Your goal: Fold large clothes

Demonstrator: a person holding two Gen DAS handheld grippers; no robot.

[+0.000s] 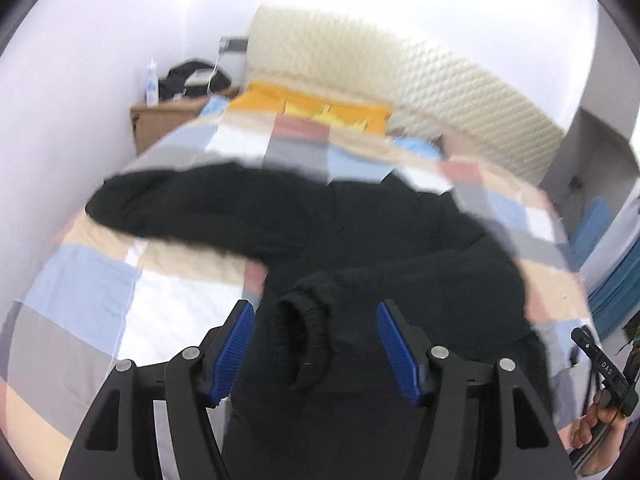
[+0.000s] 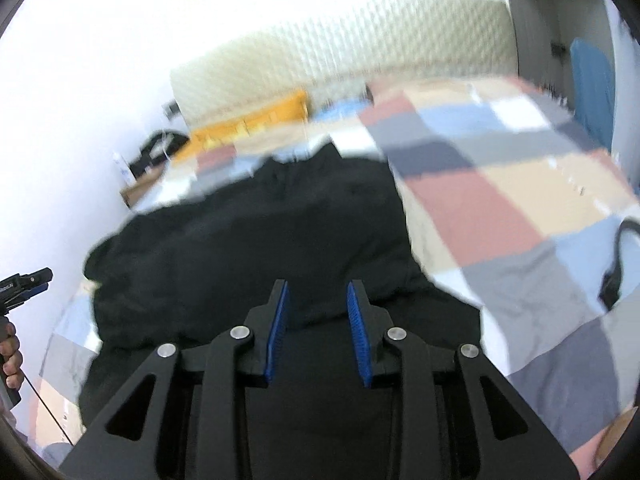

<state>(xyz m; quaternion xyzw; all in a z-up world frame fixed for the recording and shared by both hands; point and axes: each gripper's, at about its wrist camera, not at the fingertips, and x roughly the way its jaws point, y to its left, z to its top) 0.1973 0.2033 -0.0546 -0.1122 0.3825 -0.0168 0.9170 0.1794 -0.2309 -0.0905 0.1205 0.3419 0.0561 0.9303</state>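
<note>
A black garment, a heavy sweatshirt by the look of it, lies spread across the middle of a bed, on a patchwork quilt of blue, grey, beige and rose squares. In the left wrist view one sleeve runs out toward ten o'clock, flat on the quilt and not yet brought in. The other sleeve seems already laid over the body: its ribbed cuff rests on the dark cloth at about six o'clock, between the pads of the left tongs without either pad pressing on it. Those tongs stand released, with a clear gap on both sides of the cuff.

The right tongs are also released, blue pads parted and nothing between them, hovering over the near hem of the garment. From that view the body runs away toward twelve o'clock, rumpled at nine o'clock, where the other handheld tool shows at the frame's edge.

My reading is that the fold is early: one sleeve in, the ten o'clock sleeve and the body folds remain, and the cloth needs smoothing
</note>
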